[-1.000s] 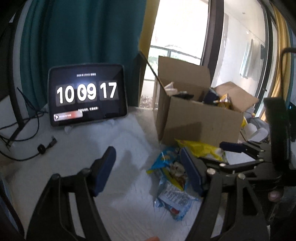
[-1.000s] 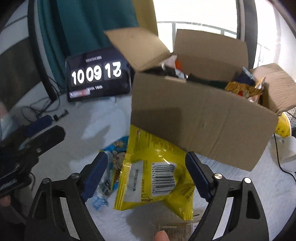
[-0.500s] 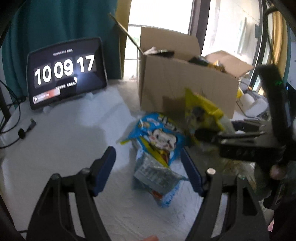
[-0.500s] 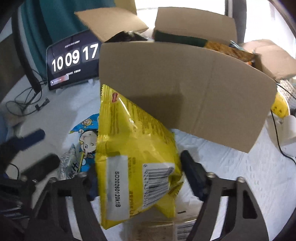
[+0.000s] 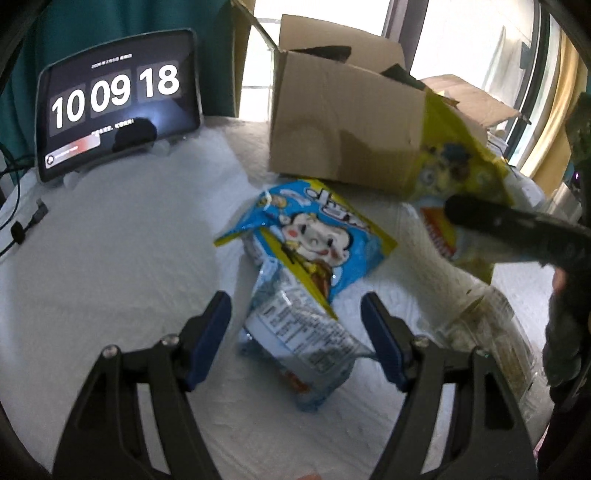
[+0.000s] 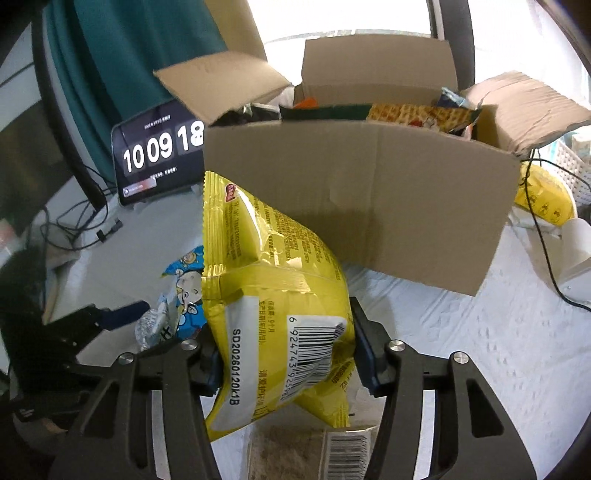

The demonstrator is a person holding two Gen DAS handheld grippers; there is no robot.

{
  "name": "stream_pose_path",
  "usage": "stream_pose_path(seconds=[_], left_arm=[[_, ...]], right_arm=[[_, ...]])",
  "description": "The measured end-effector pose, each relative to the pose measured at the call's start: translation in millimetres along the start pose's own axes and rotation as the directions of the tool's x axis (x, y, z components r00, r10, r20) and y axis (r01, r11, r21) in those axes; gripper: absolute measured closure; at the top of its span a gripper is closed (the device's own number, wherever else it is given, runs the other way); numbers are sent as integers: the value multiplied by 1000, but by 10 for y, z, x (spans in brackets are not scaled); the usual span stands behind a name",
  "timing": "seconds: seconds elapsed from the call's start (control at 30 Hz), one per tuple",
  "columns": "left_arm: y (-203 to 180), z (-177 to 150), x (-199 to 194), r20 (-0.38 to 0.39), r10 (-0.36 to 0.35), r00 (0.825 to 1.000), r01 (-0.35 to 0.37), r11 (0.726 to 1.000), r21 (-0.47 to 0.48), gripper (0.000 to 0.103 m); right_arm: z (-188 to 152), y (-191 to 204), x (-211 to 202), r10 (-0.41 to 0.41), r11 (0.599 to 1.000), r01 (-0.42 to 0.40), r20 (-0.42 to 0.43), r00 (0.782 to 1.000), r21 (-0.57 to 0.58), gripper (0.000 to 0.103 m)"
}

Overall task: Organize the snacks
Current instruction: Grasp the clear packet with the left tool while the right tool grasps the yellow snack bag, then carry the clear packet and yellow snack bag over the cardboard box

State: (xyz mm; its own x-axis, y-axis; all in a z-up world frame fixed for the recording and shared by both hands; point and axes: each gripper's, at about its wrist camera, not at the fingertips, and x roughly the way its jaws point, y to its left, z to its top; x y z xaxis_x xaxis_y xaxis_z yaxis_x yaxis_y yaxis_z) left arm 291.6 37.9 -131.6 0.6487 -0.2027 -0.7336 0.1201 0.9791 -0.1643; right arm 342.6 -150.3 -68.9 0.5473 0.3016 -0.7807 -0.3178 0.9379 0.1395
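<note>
My right gripper point(image 6: 284, 354) had just been closing its jaws, and they clamped the yellow bag point(image 6: 273, 295), which stood up between them in front of the box point(image 6: 362, 206). My left gripper point(image 5: 295, 328) hung with its jaws wide, gripping nothing. The blue bag point(image 5: 314, 236) and a clear packet point(image 5: 299, 339) lay on the surface point(image 5: 122, 251) between and just beyond them.

Looks like a home room, improvised as a recording spot: teal curtain point(image 5: 110, 22), yellow curtain point(image 5: 554, 122), balcony railing behind glass, table under white cloth point(image 5: 110, 258), tablet clock point(image 5: 118, 99), open cardboard box point(image 6: 362, 206) of snacks.
</note>
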Motion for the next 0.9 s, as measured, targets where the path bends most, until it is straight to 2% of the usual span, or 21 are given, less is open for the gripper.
stream_pose_path(seconds=[0.17, 0.27, 0.4, 0.6, 0.9], left_arm=[[8, -24, -13, 7, 2, 1000, -2, 1000, -1, 30], [23, -45, -42, 14, -25, 1000, 25, 1000, -9, 45], [44, -69, -59, 12, -38, 999, 38, 999, -8, 54], [87, -104, -146, 22, -72, 997, 72, 997, 2, 60], [62, -64, -479, 93, -99, 991, 100, 995, -5, 60]], right_arm=[[31, -83, -119, 4, 1000, -4, 31, 1000, 21, 45], [19, -115, -183, 5, 1000, -6, 42, 999, 24, 45], [9, -121, -219, 2, 1000, -3, 48, 999, 25, 45], [28, -78, -267, 1, 1000, -2, 62, 998, 16, 45], [33, -77, -439, 4, 1000, -5, 90, 996, 17, 45]])
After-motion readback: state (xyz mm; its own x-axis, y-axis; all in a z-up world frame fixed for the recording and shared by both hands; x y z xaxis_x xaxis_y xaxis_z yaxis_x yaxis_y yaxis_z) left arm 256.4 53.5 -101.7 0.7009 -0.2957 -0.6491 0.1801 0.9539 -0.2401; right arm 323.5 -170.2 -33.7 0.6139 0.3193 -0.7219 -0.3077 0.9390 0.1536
